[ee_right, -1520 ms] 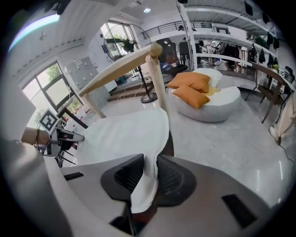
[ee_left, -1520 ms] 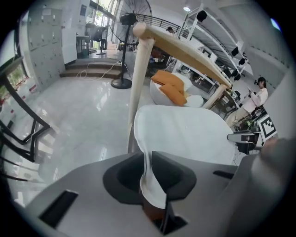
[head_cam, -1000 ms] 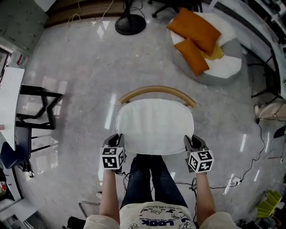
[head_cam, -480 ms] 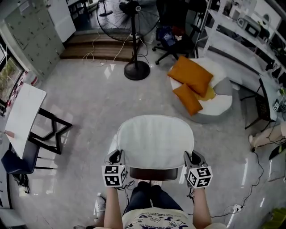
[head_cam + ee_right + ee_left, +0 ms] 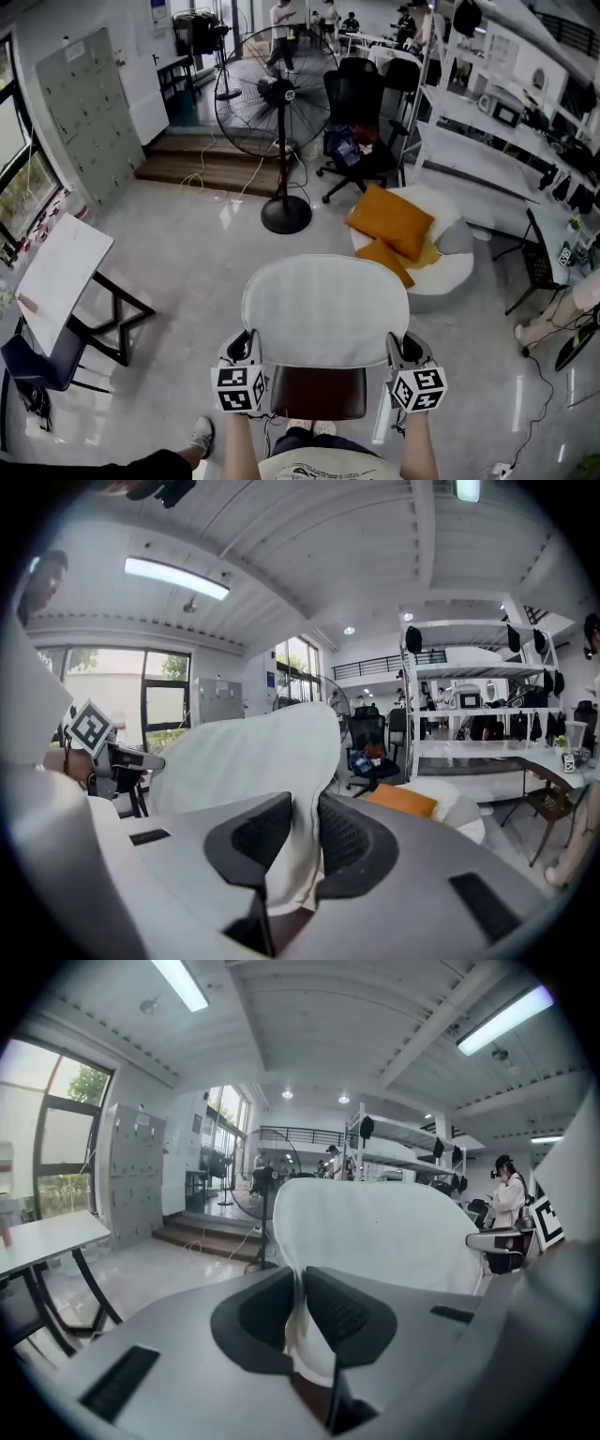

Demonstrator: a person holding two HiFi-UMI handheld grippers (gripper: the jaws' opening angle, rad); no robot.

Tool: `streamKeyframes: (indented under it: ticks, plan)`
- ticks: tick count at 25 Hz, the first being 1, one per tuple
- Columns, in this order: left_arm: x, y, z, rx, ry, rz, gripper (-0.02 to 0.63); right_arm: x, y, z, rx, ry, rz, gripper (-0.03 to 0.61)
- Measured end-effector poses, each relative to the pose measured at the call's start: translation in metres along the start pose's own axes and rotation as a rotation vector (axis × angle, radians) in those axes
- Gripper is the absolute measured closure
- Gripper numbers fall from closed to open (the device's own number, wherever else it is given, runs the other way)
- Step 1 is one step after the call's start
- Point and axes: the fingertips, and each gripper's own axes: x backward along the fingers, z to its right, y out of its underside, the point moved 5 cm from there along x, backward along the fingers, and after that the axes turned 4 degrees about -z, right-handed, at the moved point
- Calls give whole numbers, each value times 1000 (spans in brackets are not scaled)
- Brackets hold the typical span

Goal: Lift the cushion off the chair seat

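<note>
The white cushion (image 5: 325, 309) is held up by its two near corners, clear above the brown chair seat (image 5: 319, 392), which is seen bare below the cushion's near edge. The left gripper (image 5: 246, 345) is clamped on the near left corner, with fabric pinched between the pads. The right gripper (image 5: 401, 347) is closed in the same way on the near right corner. In both gripper views the cushion is seen rising out of the jaws.

To the far right, a round white floor lounger (image 5: 455, 272) is noted. Two orange pillows (image 5: 392, 220) and a yellow item (image 5: 427, 253) are lying in it. Farther off, a black office chair (image 5: 361, 94) is recorded with a blue item (image 5: 342, 145) on its seat, and a pedestal fan (image 5: 275, 94) stands to its left
</note>
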Motion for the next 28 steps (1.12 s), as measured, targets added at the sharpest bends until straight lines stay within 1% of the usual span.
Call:
streamKeyframes:
  ticks: [6, 10, 15, 21, 28]
  plan:
    - [38, -40, 14, -11, -8, 113, 557, 36, -44, -3, 21, 15, 126, 485]
    - [55, -56, 21, -18, -18, 165, 558, 53, -62, -5, 41, 16, 182, 486]
    - [68, -65, 23, -33, -21, 197, 559, 61, -70, -9, 45, 24, 217, 486]
    - [80, -72, 25, -39, -15, 215, 560, 72, -78, -14, 42, 32, 243, 486]
    - [79, -76, 23, -38, -13, 228, 560, 72, -81, -14, 43, 30, 256, 486]
